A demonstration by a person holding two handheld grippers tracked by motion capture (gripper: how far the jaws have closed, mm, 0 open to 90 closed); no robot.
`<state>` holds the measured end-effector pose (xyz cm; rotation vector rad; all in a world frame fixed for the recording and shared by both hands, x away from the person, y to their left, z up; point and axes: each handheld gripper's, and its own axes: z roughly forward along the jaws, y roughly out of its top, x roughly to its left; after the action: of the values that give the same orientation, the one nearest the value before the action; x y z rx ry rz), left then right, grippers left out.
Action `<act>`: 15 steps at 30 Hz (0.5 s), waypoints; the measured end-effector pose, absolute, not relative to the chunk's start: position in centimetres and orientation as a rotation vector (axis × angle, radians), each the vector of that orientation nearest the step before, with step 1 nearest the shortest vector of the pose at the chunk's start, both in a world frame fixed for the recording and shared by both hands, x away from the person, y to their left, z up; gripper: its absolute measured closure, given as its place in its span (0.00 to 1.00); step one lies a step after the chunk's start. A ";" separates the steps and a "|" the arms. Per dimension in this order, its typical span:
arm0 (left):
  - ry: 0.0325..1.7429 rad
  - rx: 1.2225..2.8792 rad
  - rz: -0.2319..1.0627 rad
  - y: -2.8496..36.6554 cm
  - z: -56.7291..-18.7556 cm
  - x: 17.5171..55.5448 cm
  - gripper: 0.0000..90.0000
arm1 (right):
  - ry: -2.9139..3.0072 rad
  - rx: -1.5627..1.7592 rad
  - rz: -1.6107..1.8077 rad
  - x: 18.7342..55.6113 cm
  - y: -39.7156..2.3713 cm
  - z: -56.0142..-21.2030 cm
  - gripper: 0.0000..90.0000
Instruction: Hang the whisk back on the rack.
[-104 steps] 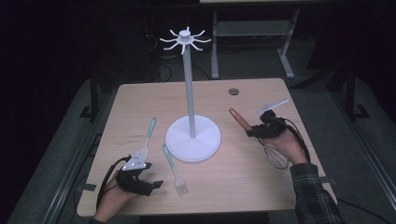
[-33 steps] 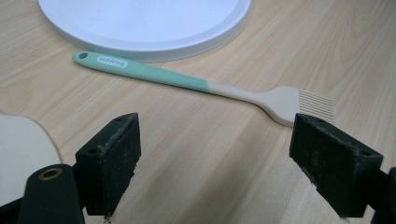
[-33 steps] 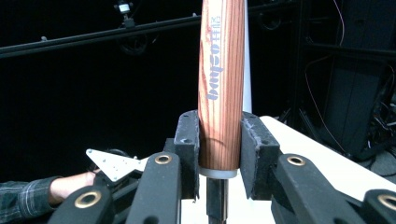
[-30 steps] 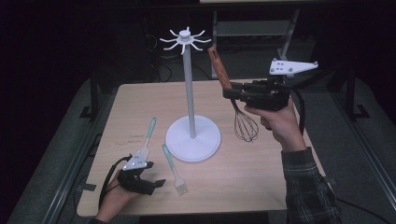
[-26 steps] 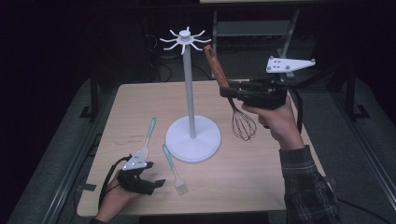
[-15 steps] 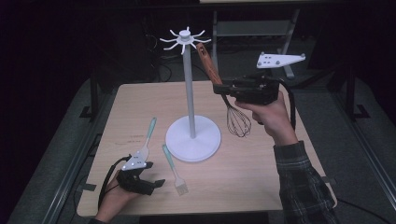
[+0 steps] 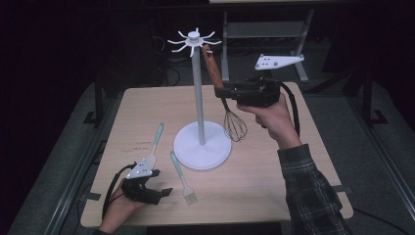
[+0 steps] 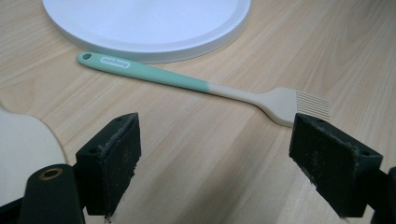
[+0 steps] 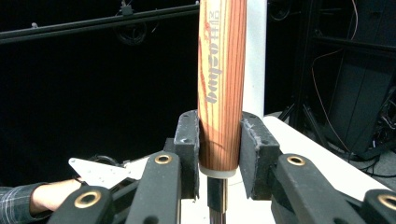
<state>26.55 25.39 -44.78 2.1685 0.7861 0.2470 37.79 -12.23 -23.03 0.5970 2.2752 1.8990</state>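
A whisk point(image 7: 235, 125) with a wooden handle point(image 9: 219, 88) hangs wire end down, held upright by my right gripper point(image 7: 221, 91), which is shut on the handle's lower end. The handle top leans close to the hooks of the white rack point(image 7: 194, 40); its pole point(image 9: 256, 51) stands just behind the handle. My left gripper point(image 7: 164, 192) rests on the table near the front left, jaws open with nothing between them. A teal-handled pastry brush point(image 8: 196, 84) lies just beyond its pads point(image 8: 114, 163), beside the rack's round base point(image 8: 149, 23). A teal-handled spatula point(image 7: 150, 152) lies left of it.
The wooden table point(image 7: 274, 181) ends at dark floor on all sides. Metal frame legs point(image 7: 226, 29) stand behind the table. The grey plate point(image 7: 278, 61) rides above my right gripper. The rack's base point(image 7: 201, 146) sits at the table's middle.
My right gripper has carried the whisk up off the table, then leftward toward the rack's top. The left gripper has stayed put.
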 end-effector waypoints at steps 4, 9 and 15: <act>0.787 2.167 0.250 25.5 -44.7 26.5 0.18 | 2.293 0.600 1.877 37.9 -11.8 -23.2 0.79; 0.786 2.169 0.249 25.5 -44.7 26.5 0.18 | 2.297 0.590 1.869 37.9 -11.7 -23.3 0.79; 0.784 2.171 0.248 25.5 -44.7 26.5 0.18 | 2.301 0.592 1.869 37.8 -11.6 -23.3 0.79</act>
<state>26.53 25.51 -44.74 2.1713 0.7844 0.2477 37.82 -11.58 -23.29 0.5922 2.3015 1.8688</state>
